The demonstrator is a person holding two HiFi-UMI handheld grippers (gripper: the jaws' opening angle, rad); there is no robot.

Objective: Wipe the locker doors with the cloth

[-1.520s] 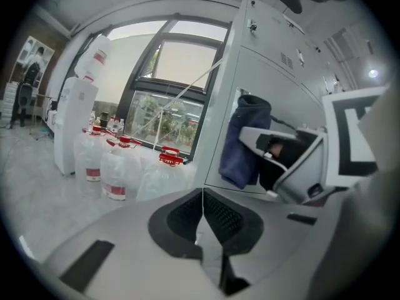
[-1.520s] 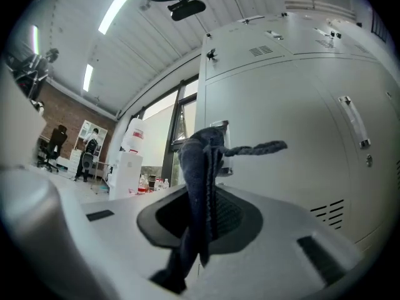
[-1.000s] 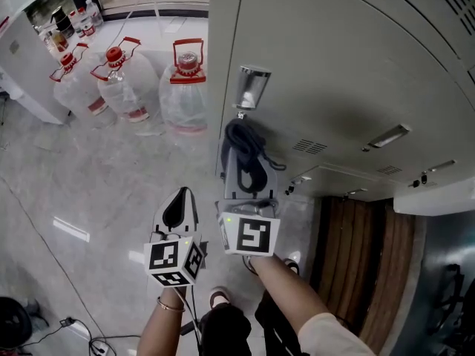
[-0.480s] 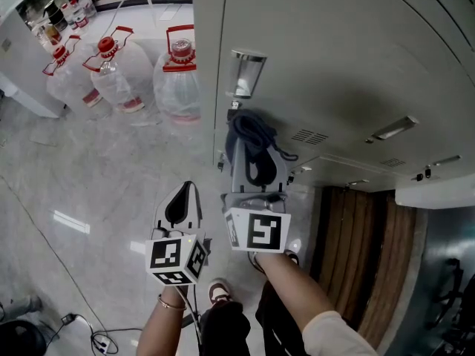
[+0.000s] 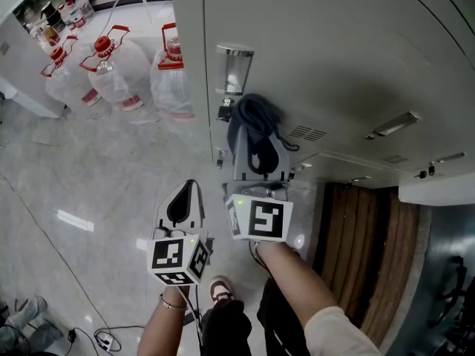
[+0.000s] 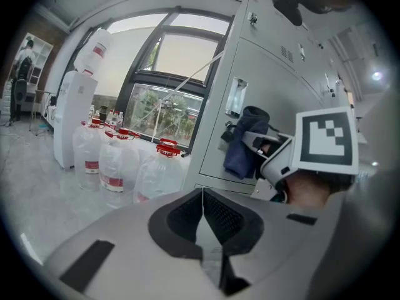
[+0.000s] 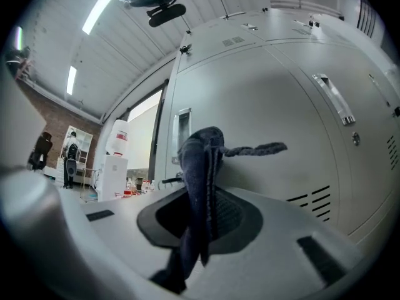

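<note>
Wiping well requires the right claw point(image 5: 257, 136), clamped on the cloth point(image 5: 254, 116) at 5 o'clock of the handle point(image 5: 231, 71), to press it flat on the locker door point(image 5: 334, 58); the left claw point(image 6: 201, 220), closed empty, hangs at 7 o'clock.

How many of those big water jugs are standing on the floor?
3, in a row beside the lockers: left jug, middle jug, right jug nearest them. Others may be hidden.

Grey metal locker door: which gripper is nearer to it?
Right. The right gripper holds the dark blue cloth up at the grey metal locker door; the left gripper hangs back, shut and empty, over the pale floor.
</note>
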